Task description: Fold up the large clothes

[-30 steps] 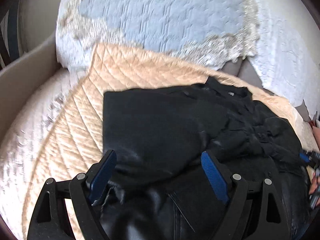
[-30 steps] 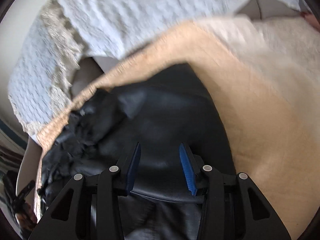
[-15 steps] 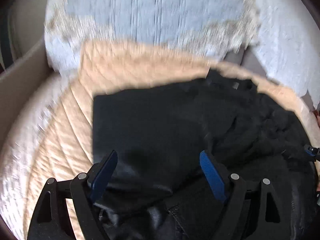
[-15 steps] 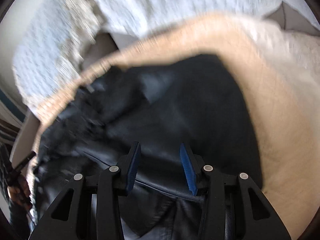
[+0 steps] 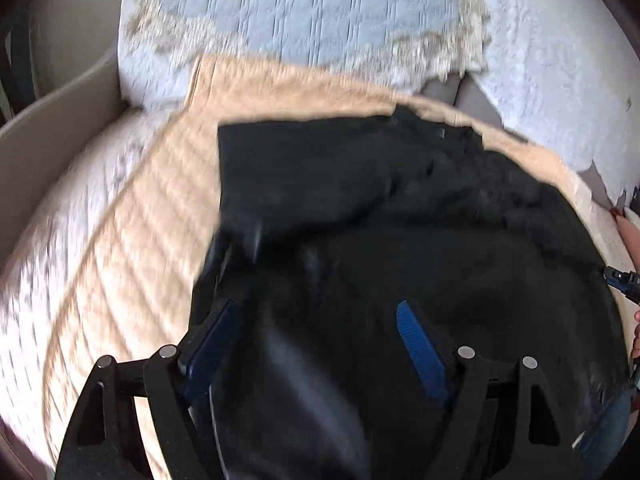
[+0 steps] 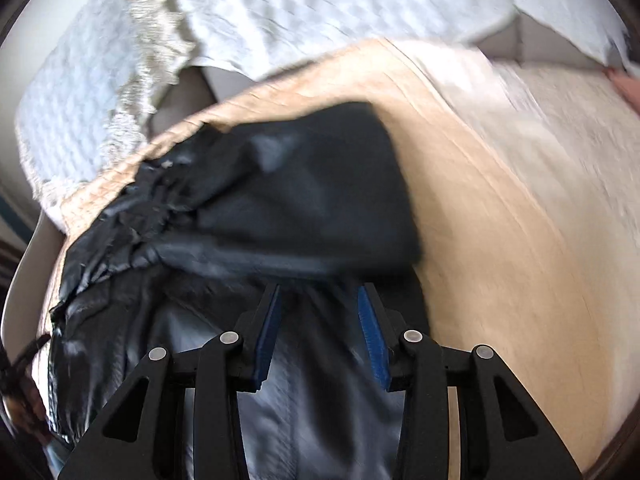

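- left wrist view: the left gripper (image 5: 316, 344) stands wide, its blue pads (image 5: 420, 350) spread to either side of dark cloth that rises between them; whether the pads press on it i cannot tell, the picture is blurred there.
- the black jacket (image 5: 360, 200) lies in a half-folded heap on a tan quilted cover (image 5: 132, 232), with a flat panel toward the far left and crumpled folds toward the right.
- behind the cover sits a pale blue cushion (image 5: 304, 20) with a fringed edge.
- at the right edge the tip of the right gripper (image 5: 622, 280) shows, beside a hand (image 5: 632, 236).
- right wrist view: the right gripper (image 6: 320, 328) stands at a middling gap, shiny black jacket (image 6: 304, 208) fabric running up between its fingers; a grip cannot be confirmed.
- the jacket's folded bulk lies just ahead of the fingers on the tan quilted cover (image 6: 500, 216), crumpled at the left.
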